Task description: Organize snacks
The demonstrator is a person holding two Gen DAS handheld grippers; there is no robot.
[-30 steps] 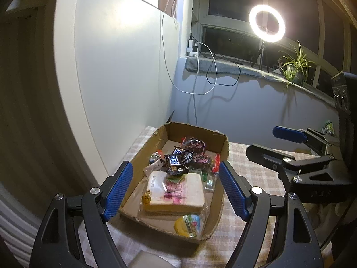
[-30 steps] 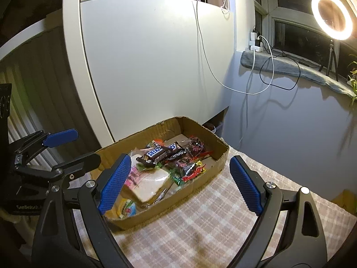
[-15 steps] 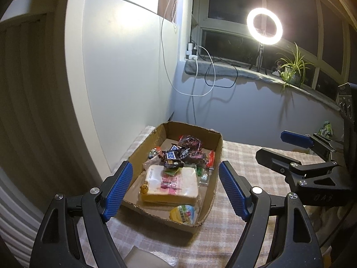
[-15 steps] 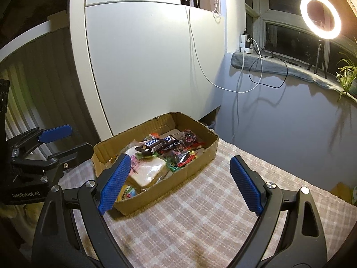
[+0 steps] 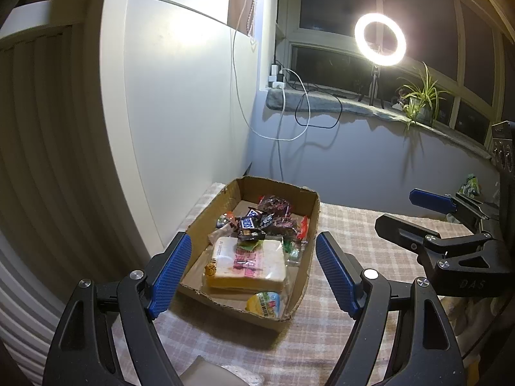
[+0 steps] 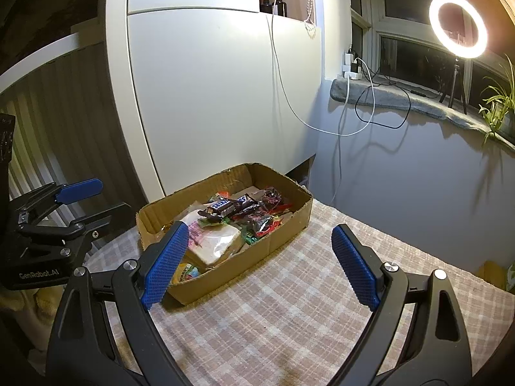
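Note:
A shallow cardboard box [image 5: 312, 212] [image 6: 289, 225] sits on the checked tablecloth by the white wall. It holds a wrapped sandwich [image 5: 251, 267] [image 6: 212, 241], Snickers bars [image 5: 249, 223] [image 6: 225, 206], dark and red candy wrappers [image 5: 276, 212] [image 6: 267, 218] and a yellow round pack [image 5: 264, 302] [image 6: 186, 271]. My left gripper [image 5: 252, 273] is open and empty, held back from the box's near end. My right gripper [image 6: 257, 260] is open and empty, off the box's right side; it also shows in the left wrist view [image 5: 418, 212].
The checked tablecloth [image 6: 305, 305] covers the table. A white cabinet panel [image 6: 225, 96] stands behind the box. A ring light [image 5: 379, 39], cables and a plant [image 5: 418, 99] are on the window sill. A green packet [image 5: 470, 186] lies far right.
Both grippers have drawn back and up from the box, which now looks smaller and farther. Both stay open and empty.

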